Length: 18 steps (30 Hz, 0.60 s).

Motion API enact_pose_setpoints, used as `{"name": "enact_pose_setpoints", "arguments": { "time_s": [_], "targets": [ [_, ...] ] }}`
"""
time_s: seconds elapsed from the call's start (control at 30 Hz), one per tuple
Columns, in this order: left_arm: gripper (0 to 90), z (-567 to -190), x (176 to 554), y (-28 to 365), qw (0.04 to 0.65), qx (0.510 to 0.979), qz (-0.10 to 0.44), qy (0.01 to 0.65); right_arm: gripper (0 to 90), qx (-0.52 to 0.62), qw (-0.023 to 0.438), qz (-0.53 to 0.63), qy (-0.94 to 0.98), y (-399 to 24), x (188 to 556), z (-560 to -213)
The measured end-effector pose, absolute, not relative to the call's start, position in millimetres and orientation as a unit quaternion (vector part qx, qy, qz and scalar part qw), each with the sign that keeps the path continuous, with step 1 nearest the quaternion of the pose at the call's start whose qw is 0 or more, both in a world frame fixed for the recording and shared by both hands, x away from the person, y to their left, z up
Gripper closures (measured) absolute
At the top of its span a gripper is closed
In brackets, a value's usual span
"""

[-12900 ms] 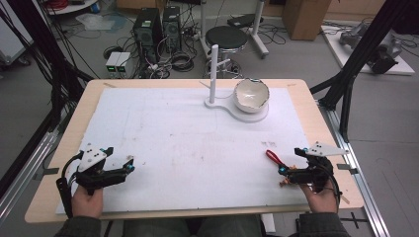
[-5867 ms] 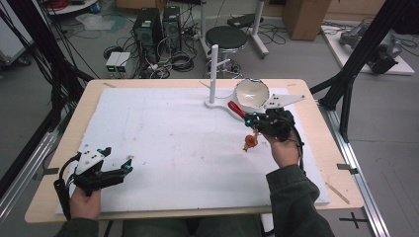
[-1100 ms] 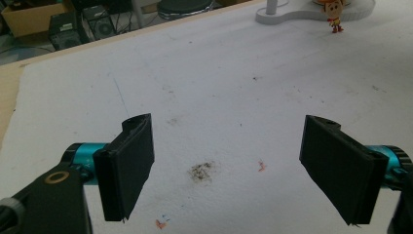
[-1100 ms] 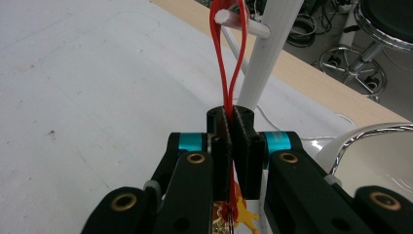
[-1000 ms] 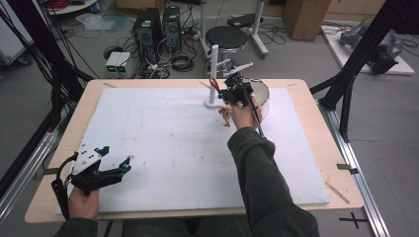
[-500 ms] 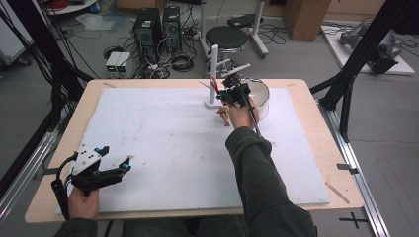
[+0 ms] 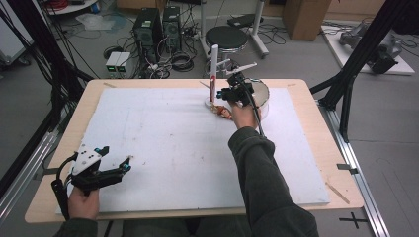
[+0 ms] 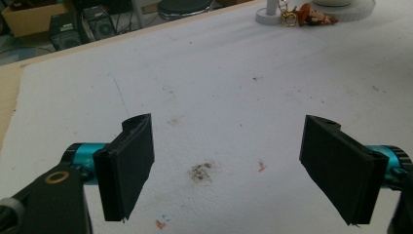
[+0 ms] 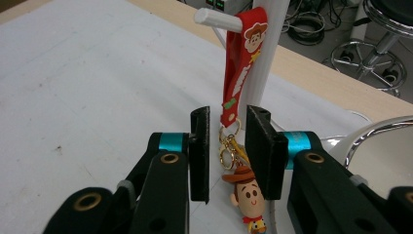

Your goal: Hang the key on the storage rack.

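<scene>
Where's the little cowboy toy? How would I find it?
Look at the far edge of the table, where a white stand rises beside a round mirror. A red strap hangs from its peg; the cowboy keychain dangles below, the only brown-hatted, smiling thing there.

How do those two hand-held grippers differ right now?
The left gripper rests near the table's front edge, fingers spread wide with nothing between them. The right gripper is stretched out to the white stand, fingers narrowly parted around the hanging cowboy keychain. Both have black fingers and teal fittings.
</scene>
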<state>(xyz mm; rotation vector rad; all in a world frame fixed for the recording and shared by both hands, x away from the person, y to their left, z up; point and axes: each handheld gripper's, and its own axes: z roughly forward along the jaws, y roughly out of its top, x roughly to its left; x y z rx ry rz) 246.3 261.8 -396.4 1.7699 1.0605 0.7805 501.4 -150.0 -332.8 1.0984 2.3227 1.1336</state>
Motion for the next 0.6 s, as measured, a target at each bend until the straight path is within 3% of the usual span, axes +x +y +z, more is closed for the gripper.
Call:
{"name": "enact_pose_setpoints", "arguments": {
  "time_s": [0.6],
  "targets": [
    [20.7,-396,250,260,0.45,0.716,0.315,0.43,61.5,0.382,0.134,0.44,0.802,-163,502,-329]
  ]
}}
